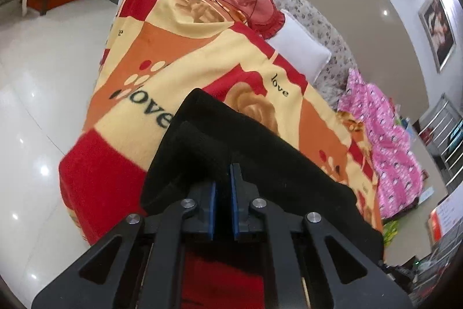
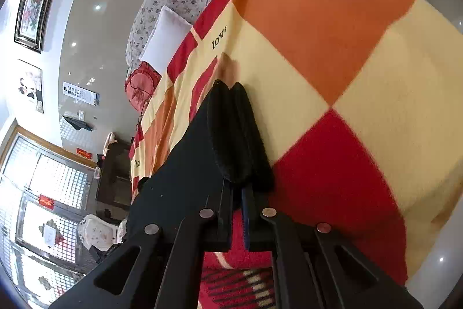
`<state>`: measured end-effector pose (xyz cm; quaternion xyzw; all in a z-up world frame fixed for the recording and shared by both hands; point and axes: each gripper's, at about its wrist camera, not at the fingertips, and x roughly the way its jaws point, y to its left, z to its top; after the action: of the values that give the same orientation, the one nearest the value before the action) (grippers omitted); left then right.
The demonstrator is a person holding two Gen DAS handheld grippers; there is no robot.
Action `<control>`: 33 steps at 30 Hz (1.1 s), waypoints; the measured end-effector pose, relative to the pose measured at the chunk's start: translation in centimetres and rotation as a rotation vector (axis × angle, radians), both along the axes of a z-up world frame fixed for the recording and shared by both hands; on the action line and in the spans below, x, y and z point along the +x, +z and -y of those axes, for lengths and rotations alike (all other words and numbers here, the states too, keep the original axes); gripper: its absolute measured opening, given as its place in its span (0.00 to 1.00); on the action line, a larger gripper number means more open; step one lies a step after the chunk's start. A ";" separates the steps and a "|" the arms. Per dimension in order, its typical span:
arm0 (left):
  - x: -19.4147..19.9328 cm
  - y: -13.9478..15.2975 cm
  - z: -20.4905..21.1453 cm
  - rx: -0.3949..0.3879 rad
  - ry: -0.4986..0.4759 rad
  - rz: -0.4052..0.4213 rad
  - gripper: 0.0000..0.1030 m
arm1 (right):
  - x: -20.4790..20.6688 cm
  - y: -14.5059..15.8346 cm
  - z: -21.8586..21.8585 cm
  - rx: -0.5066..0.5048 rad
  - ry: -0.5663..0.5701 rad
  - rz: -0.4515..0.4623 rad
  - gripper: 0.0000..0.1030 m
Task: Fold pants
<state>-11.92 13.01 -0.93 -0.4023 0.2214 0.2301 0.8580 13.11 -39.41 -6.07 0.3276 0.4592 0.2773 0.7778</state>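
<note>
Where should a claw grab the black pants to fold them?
Grab the pants at a near corner of the thick folded edge, coming in low from the near side. They lie flat on the blanket, so only edges give a claw something to pinch.

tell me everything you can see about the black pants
The black pants are soft, fleecy-looking fabric, already doubled into layers, lying on the red, orange and cream blanket. Stacked ribbed edges show in the right wrist view. The left gripper and the right gripper are each shut on an edge. The garment's near parts are hidden.
</note>
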 end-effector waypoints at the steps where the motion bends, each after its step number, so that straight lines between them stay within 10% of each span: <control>1: -0.1 0.1 0.2 0.003 0.002 -0.003 0.06 | -0.1 0.2 0.0 -0.016 0.002 0.010 0.04; 19: -2.2 1.0 2.1 0.115 0.035 0.005 0.23 | -1.0 2.3 -0.9 -0.237 0.000 0.163 0.06; 33: -4.0 -0.6 2.3 -0.069 0.064 0.039 0.08 | -0.9 2.5 -1.7 -0.314 0.025 0.191 0.04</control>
<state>-15.94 10.72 -1.52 -0.4428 0.1992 0.2418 0.8401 12.24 -37.69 -3.53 0.1686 0.4250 0.2418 0.8558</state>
